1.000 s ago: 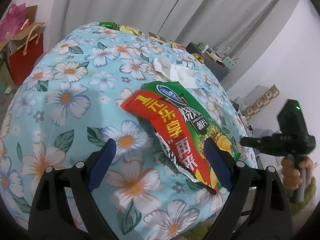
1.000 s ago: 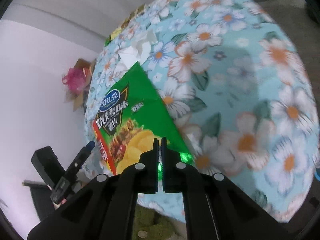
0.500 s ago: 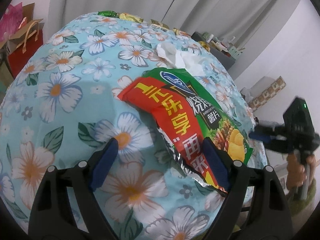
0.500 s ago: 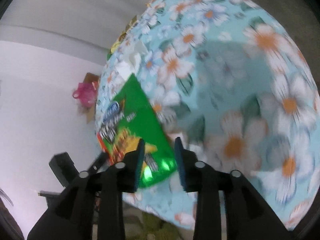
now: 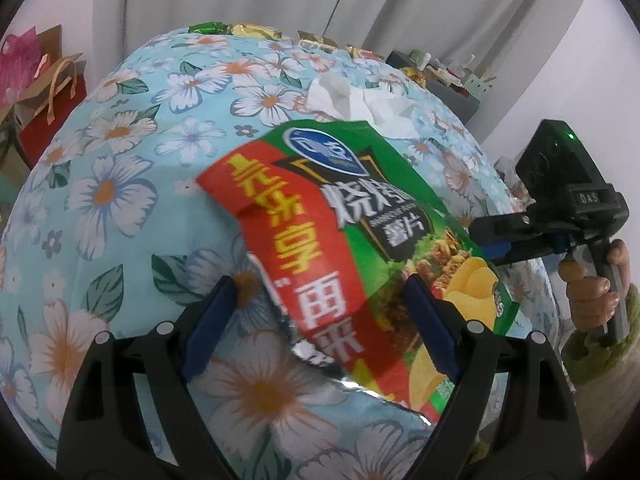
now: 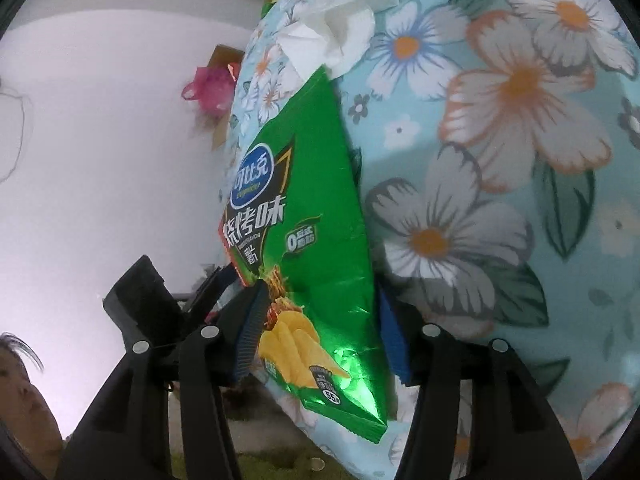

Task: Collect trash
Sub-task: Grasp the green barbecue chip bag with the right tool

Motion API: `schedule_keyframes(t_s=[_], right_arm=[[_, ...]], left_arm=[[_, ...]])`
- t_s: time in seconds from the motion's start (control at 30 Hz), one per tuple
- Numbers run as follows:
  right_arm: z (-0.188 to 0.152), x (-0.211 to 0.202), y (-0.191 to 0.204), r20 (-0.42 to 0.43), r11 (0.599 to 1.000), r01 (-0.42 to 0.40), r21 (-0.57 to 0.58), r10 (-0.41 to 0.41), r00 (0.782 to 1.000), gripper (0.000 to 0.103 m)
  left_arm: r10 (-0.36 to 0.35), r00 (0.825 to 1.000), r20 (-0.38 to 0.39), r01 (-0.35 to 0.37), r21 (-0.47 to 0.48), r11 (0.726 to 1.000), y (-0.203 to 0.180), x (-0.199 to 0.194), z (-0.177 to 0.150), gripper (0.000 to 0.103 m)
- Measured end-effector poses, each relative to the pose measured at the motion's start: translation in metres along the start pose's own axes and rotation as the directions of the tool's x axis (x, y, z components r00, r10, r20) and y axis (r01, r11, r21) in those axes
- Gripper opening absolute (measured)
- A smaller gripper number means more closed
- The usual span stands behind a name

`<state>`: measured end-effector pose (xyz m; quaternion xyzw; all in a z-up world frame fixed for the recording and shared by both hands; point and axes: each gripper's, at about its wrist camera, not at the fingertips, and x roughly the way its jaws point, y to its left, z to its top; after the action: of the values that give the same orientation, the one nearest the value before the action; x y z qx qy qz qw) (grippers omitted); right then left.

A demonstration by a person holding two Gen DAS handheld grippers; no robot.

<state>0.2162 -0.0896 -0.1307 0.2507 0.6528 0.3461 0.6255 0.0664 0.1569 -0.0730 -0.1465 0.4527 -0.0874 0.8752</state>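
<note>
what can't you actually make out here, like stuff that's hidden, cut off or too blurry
- Chip bag: its underside and contents are hidden in both views, by its own printed front.
- Tissue: its near part sits behind the bag's top edge in the left wrist view.
- Wrappers at the table's far edge: too small to identify, left wrist view.
- Right hand-held gripper: open around the bag, but contact is unclear; the bag covers the pads.
- Left hand-held gripper: open, contact likewise unclear.

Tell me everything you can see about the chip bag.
The chip bag is glossy green foil with a red side band, a blue oval logo and pictured chips. Its torn end shows silver lining. It lies flat on the floral tablecloth, a crumpled tissue at its far end. Both grippers' open jaws straddle its near end.
</note>
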Motion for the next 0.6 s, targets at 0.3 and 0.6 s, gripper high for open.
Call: schedule_keyframes(t_s=[0.3,0.6], right_arm=[[0.003,-0.019,-0.016,0.103,0.999,-0.008,0.047,0.003,0.995,0.036],[0.016,0.019,0.000,-0.001,0.999,-0.053,-0.009,0.053,0.999,0.037]], left_arm=[[-0.010,1.000,0.006,0.010,0.008,1.000,0.001,-0.001,-0.002,0.079],[0.003,1.000,0.009,-0.003,0.010,1.000,0.000,-0.001,-0.002,0.074]])
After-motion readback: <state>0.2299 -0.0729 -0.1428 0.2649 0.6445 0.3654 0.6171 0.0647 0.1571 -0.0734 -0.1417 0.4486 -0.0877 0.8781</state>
